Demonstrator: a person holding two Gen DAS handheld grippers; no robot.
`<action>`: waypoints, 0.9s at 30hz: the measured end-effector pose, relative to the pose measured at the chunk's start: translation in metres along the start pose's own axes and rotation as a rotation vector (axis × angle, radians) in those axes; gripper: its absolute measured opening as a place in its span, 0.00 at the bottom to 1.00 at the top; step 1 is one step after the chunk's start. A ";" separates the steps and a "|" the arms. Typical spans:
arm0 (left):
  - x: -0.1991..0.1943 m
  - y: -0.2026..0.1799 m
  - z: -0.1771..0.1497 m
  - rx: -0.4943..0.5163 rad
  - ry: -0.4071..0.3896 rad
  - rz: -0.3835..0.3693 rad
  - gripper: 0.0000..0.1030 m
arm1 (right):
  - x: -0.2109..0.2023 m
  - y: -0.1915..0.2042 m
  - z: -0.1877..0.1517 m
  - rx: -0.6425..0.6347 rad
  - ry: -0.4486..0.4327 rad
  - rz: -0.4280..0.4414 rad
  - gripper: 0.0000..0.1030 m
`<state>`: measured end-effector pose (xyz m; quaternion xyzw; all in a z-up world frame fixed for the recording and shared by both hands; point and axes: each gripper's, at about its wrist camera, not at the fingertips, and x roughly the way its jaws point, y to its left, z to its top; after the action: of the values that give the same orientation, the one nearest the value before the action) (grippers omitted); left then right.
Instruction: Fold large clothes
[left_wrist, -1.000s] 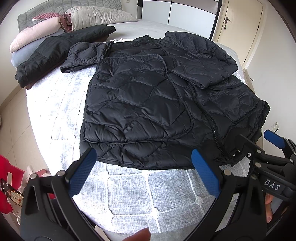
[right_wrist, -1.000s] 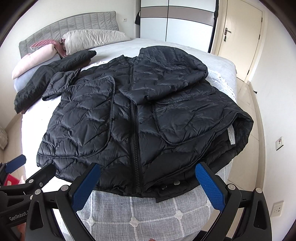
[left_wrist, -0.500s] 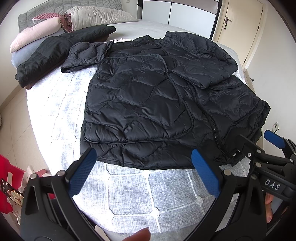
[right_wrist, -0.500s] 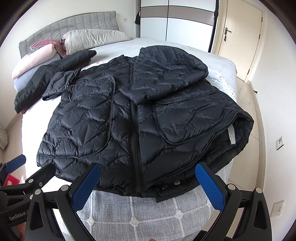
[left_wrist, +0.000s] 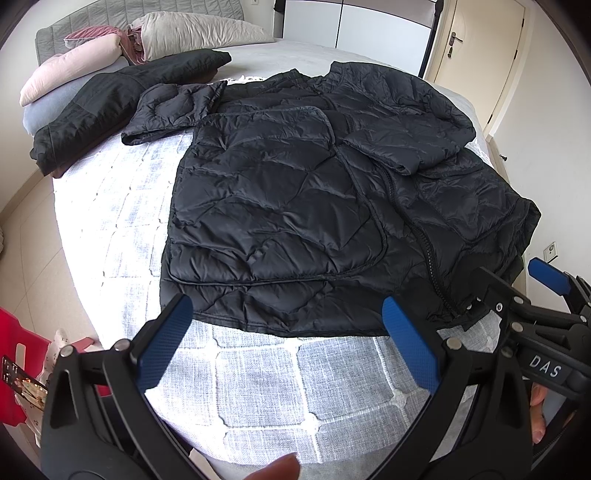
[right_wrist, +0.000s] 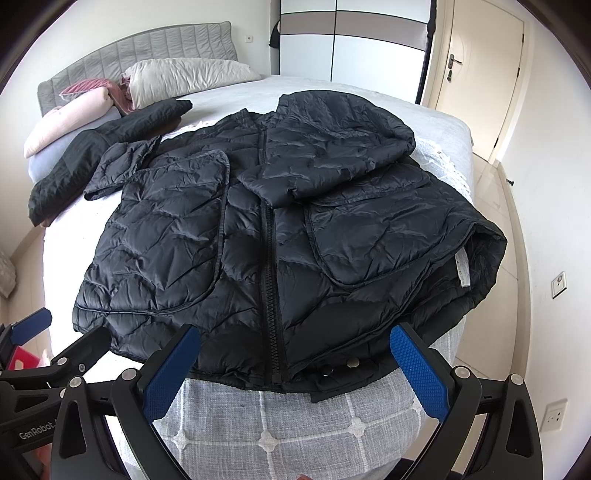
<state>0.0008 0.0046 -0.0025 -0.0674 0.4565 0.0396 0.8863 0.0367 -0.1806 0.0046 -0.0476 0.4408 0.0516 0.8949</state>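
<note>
A black quilted down jacket (left_wrist: 303, 199) lies front up on the bed, zipped, hem toward me; it also shows in the right wrist view (right_wrist: 273, 236). Its right sleeve (right_wrist: 332, 162) is folded across the chest; the other sleeve (left_wrist: 173, 107) lies out to the left. My left gripper (left_wrist: 288, 339) is open and empty, just short of the hem at its left half. My right gripper (right_wrist: 295, 365) is open and empty at the hem near the zipper's bottom end. Each gripper shows at the edge of the other's view.
The bed (left_wrist: 258, 384) has a grey-white quilted cover. A second dark garment (left_wrist: 110, 103) and pillows (left_wrist: 74, 66) lie at its head. A red object (left_wrist: 14, 354) stands on the floor at left. A door (right_wrist: 476, 74) and wardrobe (right_wrist: 351, 40) are behind.
</note>
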 end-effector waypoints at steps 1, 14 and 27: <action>0.001 0.002 0.000 -0.001 0.001 0.000 0.99 | 0.000 0.000 0.000 0.001 0.000 0.000 1.00; 0.007 0.006 -0.002 -0.005 0.015 0.012 0.99 | 0.008 -0.003 0.003 -0.014 -0.002 -0.023 1.00; 0.019 0.014 0.001 -0.060 -0.003 0.065 0.99 | 0.021 -0.020 0.009 -0.067 -0.011 0.064 1.00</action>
<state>0.0110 0.0186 -0.0179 -0.0791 0.4556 0.0821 0.8829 0.0591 -0.1985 -0.0061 -0.0633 0.4351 0.0953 0.8931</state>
